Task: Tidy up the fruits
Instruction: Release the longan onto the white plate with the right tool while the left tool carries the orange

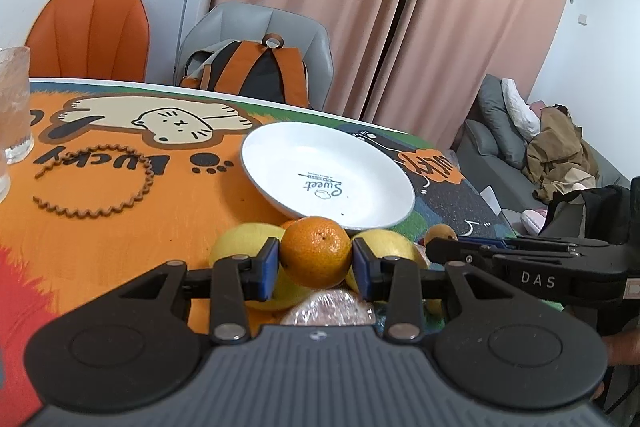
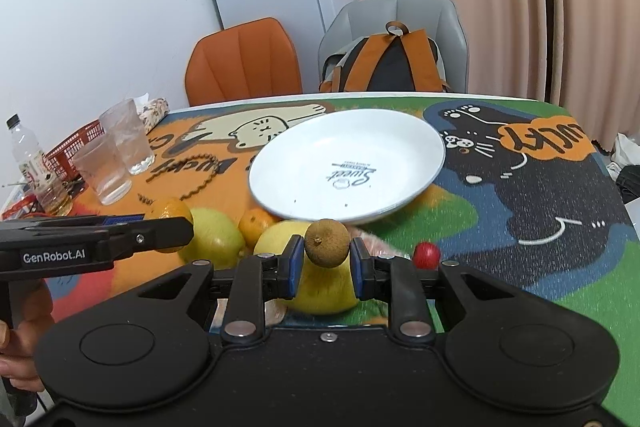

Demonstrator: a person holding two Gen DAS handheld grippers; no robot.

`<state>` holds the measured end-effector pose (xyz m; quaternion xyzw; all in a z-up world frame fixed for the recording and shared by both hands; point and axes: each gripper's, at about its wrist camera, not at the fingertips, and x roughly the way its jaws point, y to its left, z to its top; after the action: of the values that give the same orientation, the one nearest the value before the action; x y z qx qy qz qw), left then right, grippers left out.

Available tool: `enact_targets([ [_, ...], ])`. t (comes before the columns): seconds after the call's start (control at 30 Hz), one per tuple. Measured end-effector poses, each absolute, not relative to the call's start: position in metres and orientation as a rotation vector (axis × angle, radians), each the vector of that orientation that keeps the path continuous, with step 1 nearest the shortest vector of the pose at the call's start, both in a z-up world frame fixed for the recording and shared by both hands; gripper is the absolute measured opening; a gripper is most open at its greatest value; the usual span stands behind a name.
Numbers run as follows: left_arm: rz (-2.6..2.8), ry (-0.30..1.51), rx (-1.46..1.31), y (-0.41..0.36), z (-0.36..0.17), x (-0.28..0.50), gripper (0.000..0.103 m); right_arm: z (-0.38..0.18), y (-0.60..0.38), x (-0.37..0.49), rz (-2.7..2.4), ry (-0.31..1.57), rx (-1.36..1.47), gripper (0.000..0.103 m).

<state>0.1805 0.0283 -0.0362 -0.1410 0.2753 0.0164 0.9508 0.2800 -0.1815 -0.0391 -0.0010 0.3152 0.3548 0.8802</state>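
Fruit was gripped in both claws: the left gripper [image 1: 316, 265] clamped one orange [image 1: 315, 251], the right gripper [image 2: 325, 261] one small brown fruit [image 2: 326, 243]. Below, near the table's [image 2: 560, 211] front edge, lay two yellow fruits [image 2: 214, 237], another orange, one red berry [image 2: 426, 255], beside one empty white plate [image 2: 348, 167] and two glasses [image 2: 126, 137].

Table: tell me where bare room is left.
Free: inside the white plate; the black-cat patch of the tablecloth right of it. Crowded: the fruit pile just before the plate, and the glasses at the left edge.
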Motion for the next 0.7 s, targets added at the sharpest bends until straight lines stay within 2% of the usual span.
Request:
enact_targets([
  [0.7, 0.094, 0.569, -0.284, 0.057, -0.036, 0.216, 0.037, -0.047, -0.142, 0.338, 0.778, 0.692, 0.033, 0.023],
])
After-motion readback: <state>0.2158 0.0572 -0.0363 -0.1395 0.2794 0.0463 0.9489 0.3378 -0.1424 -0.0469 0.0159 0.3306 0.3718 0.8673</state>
